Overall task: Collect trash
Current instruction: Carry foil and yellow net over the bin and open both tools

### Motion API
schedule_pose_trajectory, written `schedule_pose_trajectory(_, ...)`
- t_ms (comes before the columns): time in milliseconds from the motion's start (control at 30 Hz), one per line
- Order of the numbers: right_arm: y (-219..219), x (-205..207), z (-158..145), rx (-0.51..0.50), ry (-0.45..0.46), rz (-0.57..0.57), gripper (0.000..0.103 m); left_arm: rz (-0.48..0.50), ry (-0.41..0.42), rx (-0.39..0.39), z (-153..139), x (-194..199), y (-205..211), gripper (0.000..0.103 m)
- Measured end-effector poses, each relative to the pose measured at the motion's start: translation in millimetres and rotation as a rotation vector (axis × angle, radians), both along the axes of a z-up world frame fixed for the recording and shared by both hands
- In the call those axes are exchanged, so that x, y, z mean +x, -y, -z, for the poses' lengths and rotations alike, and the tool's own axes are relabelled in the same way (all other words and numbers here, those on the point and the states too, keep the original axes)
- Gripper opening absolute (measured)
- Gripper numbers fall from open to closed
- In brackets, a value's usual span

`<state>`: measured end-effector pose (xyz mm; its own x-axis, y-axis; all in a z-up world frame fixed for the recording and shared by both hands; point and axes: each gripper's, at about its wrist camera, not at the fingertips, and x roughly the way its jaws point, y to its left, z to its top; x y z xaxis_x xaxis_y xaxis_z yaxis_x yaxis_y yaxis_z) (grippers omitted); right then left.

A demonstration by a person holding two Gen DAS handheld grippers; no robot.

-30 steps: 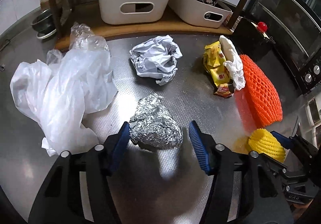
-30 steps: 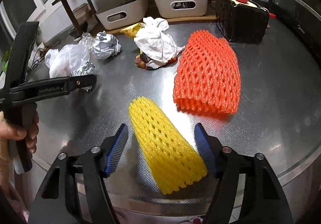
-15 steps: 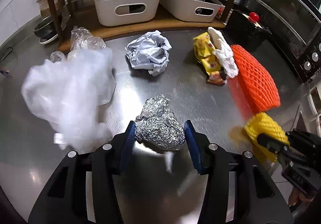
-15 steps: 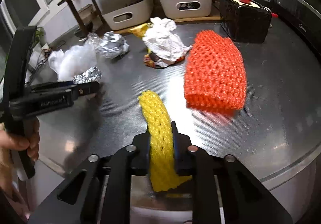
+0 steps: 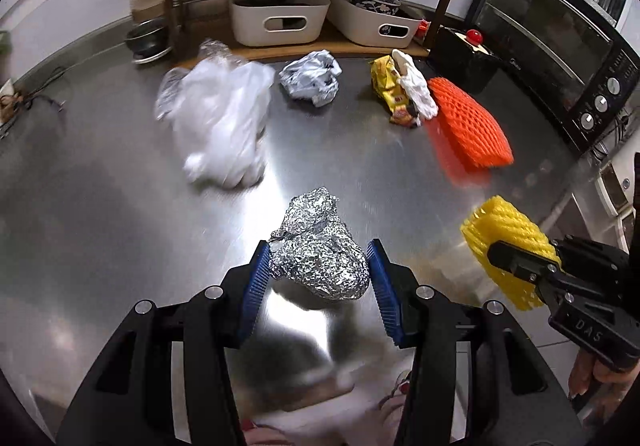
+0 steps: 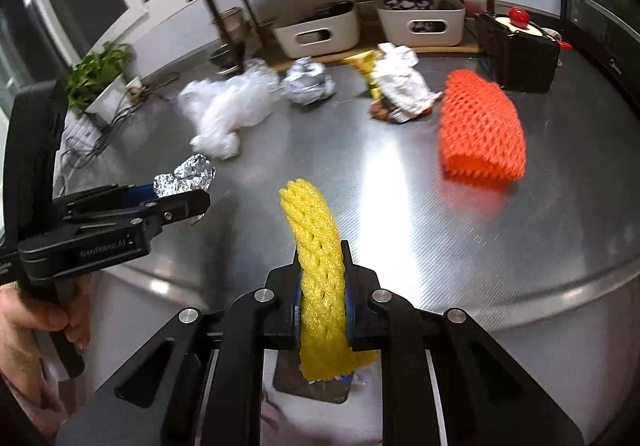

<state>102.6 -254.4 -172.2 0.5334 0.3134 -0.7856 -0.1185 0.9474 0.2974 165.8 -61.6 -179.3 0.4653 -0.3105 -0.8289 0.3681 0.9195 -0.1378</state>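
The left tool (image 5: 318,272) grips a crumpled foil ball (image 5: 318,246) between its blue pads, the ball jutting forward past the tips above the steel bench (image 5: 100,214). The right tool (image 6: 322,304) is clamped narrow on a yellow foam net (image 6: 316,242), which rises up and forward out of the jaws. An orange foam net (image 6: 480,134), white plastic bag (image 5: 220,126), crumpled paper (image 5: 312,76) and yellow wrapper (image 5: 386,86) lie farther back on the bench, well apart from both tools.

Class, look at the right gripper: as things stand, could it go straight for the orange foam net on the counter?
Probably not yet. The right gripper is shut on the yellow foam net, so it is occupied. The path to the orange foam net looks unobstructed.
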Motion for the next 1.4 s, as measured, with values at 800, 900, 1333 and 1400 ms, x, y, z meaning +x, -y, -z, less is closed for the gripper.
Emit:
schedule_pose_trajectory(800,-78,-92,84,-0.017,-0.259,-0.145,0.017,-0.131,-0.201,0.0,84,-149,-79,0.047)
schedule_pose_trajectory(900,-80,-93,116,-0.026,-0.324,-0.117,0.017,-0.136,-0.239,0.017,116,-152,-79,0.047)
schedule_pose_trajectory(1333,-99,-83,218,0.026,-0.456,-0.024,0.017,-0.116,-0.395,0.041,233,-138,-58,0.047)
schedule_pose_trajectory(1400,-100,-81,227,0.022,-0.468,-0.018,0.017,-0.114,-0.403,0.041,244,-135,-56,0.047)
